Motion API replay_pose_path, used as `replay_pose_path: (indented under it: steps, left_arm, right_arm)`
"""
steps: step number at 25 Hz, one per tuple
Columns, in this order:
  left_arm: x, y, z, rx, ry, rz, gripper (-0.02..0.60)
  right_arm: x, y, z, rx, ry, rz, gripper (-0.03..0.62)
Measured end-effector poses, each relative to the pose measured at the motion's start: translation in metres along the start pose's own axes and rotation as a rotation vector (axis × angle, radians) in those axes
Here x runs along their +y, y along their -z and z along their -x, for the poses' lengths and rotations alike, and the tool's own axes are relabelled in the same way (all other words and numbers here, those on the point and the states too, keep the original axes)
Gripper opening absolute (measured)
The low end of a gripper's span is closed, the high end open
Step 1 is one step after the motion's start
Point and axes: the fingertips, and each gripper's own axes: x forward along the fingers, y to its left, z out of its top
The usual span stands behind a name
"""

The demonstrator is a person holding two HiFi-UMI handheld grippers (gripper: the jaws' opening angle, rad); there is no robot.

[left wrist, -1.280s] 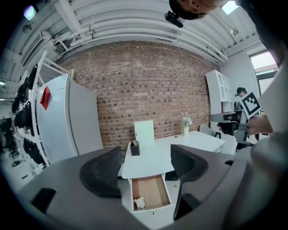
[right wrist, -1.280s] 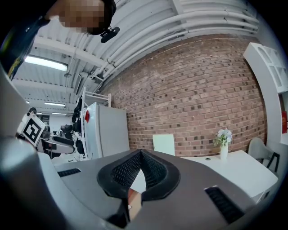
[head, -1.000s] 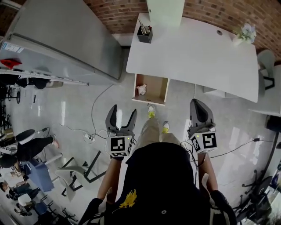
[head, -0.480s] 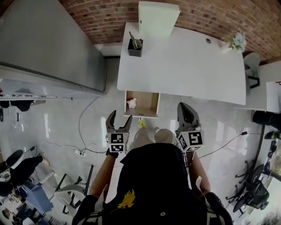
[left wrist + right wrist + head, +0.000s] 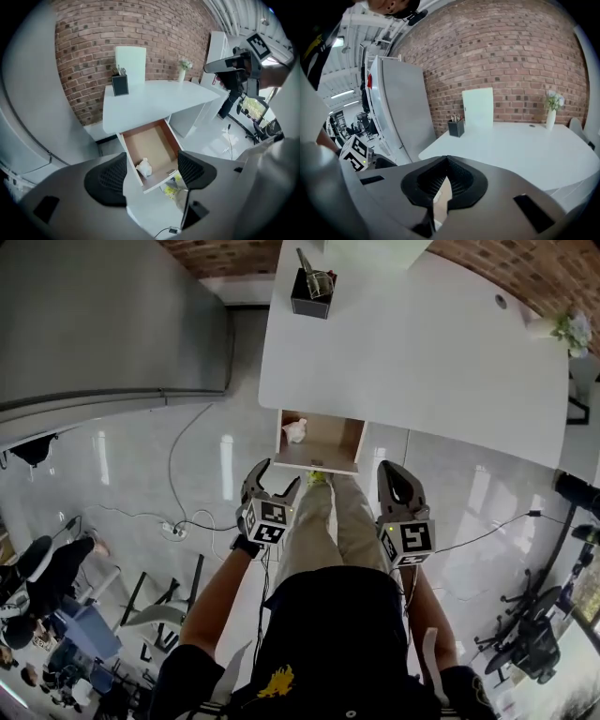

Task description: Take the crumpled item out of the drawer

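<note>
Inside one open drawer (image 5: 330,440), one crumpled white item (image 5: 295,430)

Closer now! Left gripper (image 5: 275,479) has moved right up to the drawer (image 5: 328,437), at its 7 o'clock corner; right gripper (image 5: 395,474) has drawn in at 4 o'clock.

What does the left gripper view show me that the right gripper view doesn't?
Left gripper view only: the open drawer with the crumpled item inside, framed between the left gripper's parted jaws. Right gripper view only: a straight look at the right gripper, jaws together. Both: the white table, black pen holder, vase and brick wall.
</note>
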Motion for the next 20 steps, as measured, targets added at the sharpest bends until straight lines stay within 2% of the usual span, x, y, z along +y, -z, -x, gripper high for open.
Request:
replay_pose_path:
  steps: [3, 6, 8, 13, 17, 20]
  left_arm:
    - [0.006, 0.026, -0.05, 0.058, 0.027, -0.049, 0.354]
    - [0.005, 0.053, -0.105, 0.136, 0.095, -0.053, 0.354]
    - [0.007, 0.065, -0.142, 0.192, 0.112, -0.113, 0.354]
    - [0.018, 0.077, -0.225, 0.311, 0.065, -0.417, 0.354]
    - [0.029, 0.104, -0.264, 0.448, -0.033, -0.546, 0.354]
    - [0.034, 0.128, -0.286, 0.524, -0.091, -0.583, 0.354]
  right_arm:
    - [0.006, 0.044, -0.022, 0.069, -0.017, -0.017, 0.026]
    - [0.015, 0.08, -0.036, 0.117, -0.027, -0.048, 0.026]
    - [0.023, 0.102, -0.035, 0.148, -0.041, -0.083, 0.026]
    - [0.029, 0.147, -0.023, 0.208, -0.054, -0.12, 0.026]
    - [0.02, 0.168, -0.012, 0.24, -0.032, -0.154, 0.026]
    - [0.009, 0.179, -0.015, 0.247, -0.023, -0.172, 0.026]
